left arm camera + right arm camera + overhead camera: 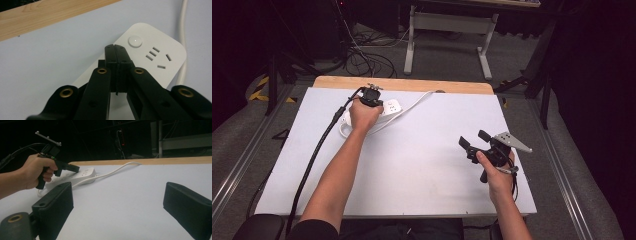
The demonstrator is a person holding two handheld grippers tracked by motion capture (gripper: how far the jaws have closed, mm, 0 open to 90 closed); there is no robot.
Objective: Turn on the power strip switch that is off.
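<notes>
A white power strip (150, 57) is seen lying flat on the white desk (422, 165), toward its far left part, near the wooden edge (402, 84) at the back. Its white cable (117, 170) is run from its end across the desk toward that wooden edge, and a loop of cable is seen beside the strip's near end.

The left gripper (115, 53) is held over the strip, its fingers pressed fully together with nothing between them — the tips are placed just beside the round white button (135, 41) at the strip's end, above the strip's surface. Whether the tips touch the strip cannot be told. A group of socket slots (157, 57) is seen just past the button. In the right gripper view the left hand (35, 173) is seen wrapped round the gripper's handle, the gripper angled down at the strip.

The right gripper (478, 141) is held well apart from the strip, over the right part of the desk, its fingers (56, 205) spread wide and empty — bare desk lies between them.
</notes>
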